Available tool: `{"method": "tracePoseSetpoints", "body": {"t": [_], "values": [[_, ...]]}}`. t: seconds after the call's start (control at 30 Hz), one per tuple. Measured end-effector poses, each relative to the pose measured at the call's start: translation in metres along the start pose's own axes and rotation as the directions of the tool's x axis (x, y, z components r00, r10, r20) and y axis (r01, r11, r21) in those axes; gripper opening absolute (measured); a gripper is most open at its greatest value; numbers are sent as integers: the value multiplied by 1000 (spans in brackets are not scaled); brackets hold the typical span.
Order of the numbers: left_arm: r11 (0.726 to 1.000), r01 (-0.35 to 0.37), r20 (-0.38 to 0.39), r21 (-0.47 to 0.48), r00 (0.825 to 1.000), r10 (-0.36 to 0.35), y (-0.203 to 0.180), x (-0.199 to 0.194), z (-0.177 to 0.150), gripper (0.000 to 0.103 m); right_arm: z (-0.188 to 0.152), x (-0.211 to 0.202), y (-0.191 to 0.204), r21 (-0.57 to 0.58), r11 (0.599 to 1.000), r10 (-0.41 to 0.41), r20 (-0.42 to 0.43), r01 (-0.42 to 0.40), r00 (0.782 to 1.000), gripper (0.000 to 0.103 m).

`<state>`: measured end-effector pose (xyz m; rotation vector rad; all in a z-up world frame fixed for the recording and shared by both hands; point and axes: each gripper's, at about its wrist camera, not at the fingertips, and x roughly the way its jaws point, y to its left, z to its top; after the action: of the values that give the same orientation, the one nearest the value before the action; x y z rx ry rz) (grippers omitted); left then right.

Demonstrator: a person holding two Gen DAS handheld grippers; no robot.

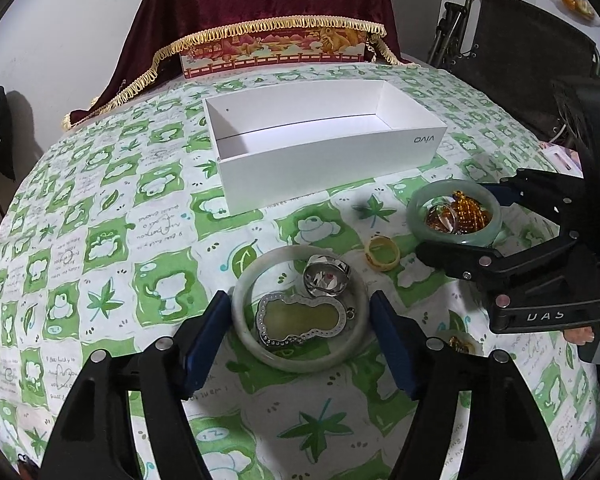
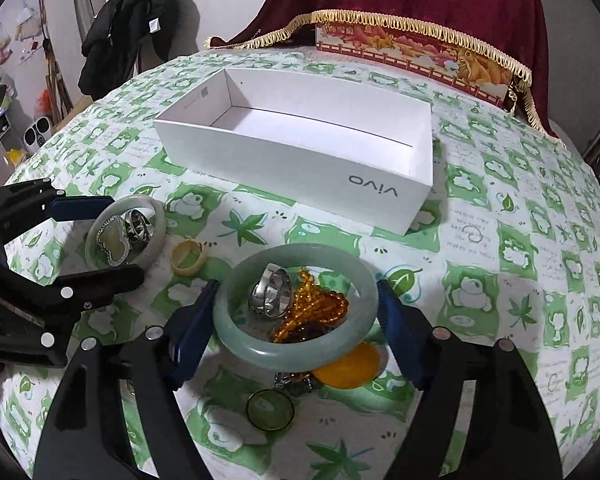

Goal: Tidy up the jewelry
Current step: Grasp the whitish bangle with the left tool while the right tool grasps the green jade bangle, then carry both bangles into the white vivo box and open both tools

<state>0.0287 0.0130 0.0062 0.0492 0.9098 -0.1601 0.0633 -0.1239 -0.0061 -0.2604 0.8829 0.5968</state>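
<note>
Two jade bangles: pale bangle (image 1: 300, 308) betw. left gripper (image 1: 300, 320) fingers, green bangle (image 2: 296, 308) betw. right gripper (image 2: 296, 312) fingers; pads pinching outer rims. Stiff, slick, likely brittle — grip across diam., gently.

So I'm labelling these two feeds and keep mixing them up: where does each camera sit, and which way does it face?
Left wrist: sits on the left tongs, looking forward and down at the pale green-white jade bangle between its blue pads; the right tongs and a fingertip show at right.
Right wrist: sits on the right tongs, looking forward and down at the green jade bangle between its pads; the left tongs show at left.
Shared: both bangles, the open white cardboard box, the small yellow ring, the green-patterned tablecloth.
</note>
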Motion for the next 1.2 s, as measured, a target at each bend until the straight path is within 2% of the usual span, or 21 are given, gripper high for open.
{"method": "tracePoseSetpoints", "body": {"t": [0.03,0.33,0.8,0.97,1.1,1.2], "values": [[1000,7,3,-7,1000,-7,1,-1,0,71,0,-1,0,-1,1000,5,4,-5,1000,69],[1000,17,39,-16,999,-16,2,-8,-1,70,-4,-7,-5,31,999,21,31,-22,999,69],[992,96,97,-82,991,-88,15,-20,2,70,-5,-25,-12,80,995,47,118,-56,992,69],[992,97,111,-81,990,-88,14,-24,2,70,-5,-34,-11,78,995,53,156,-66,986,69],[995,57,128,-76,991,-47,12,-29,4,70,-4,-44,-11,82,995,36,196,-53,980,69],[995,60,151,-85,987,-47,14,-38,10,70,-1,-54,-15,98,994,28,231,-52,973,69]]}}
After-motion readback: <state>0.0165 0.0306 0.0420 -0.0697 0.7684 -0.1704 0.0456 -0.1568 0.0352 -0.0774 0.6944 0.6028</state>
